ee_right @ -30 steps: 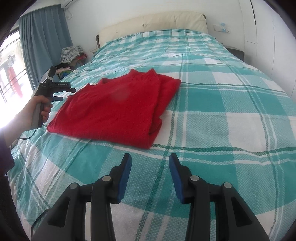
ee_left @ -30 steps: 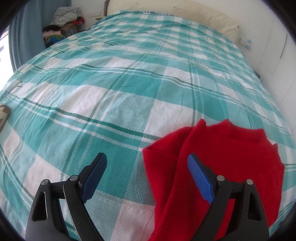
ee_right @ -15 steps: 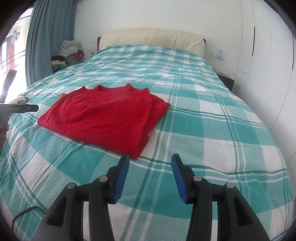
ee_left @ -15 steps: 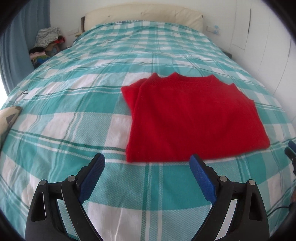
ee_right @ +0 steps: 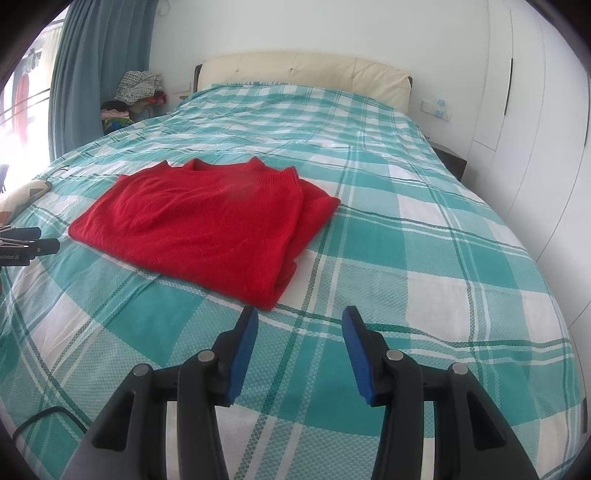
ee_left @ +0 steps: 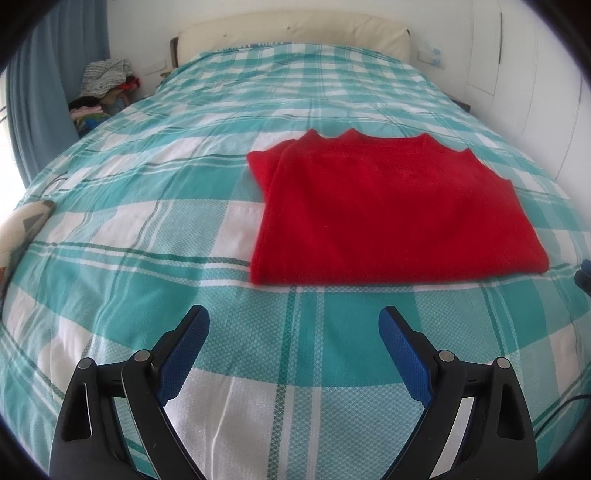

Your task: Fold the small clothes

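Though hidden leftward, doubled sweater (ee_right: 207,221) edge plain from right wrist view.

Left wrist view: low over the foot end of the bed (ee_left: 147,229), facing up its length toward the headboard (ee_left: 291,29). Its own jaws fill the bottom edge. Red sweater (ee_left: 388,214) sits near, ahead and right of centre.

Right wrist view: also near the foot end, facing the headboard (ee_right: 303,74); sweater (ee_right: 207,225) ahead and left.

Shared: sweater, plaid cover, headboard, clothes pile (ee_left: 105,74) (ee_right: 138,85), curtain (ee_right: 99,66). Each view catches the other gripper at its edge.
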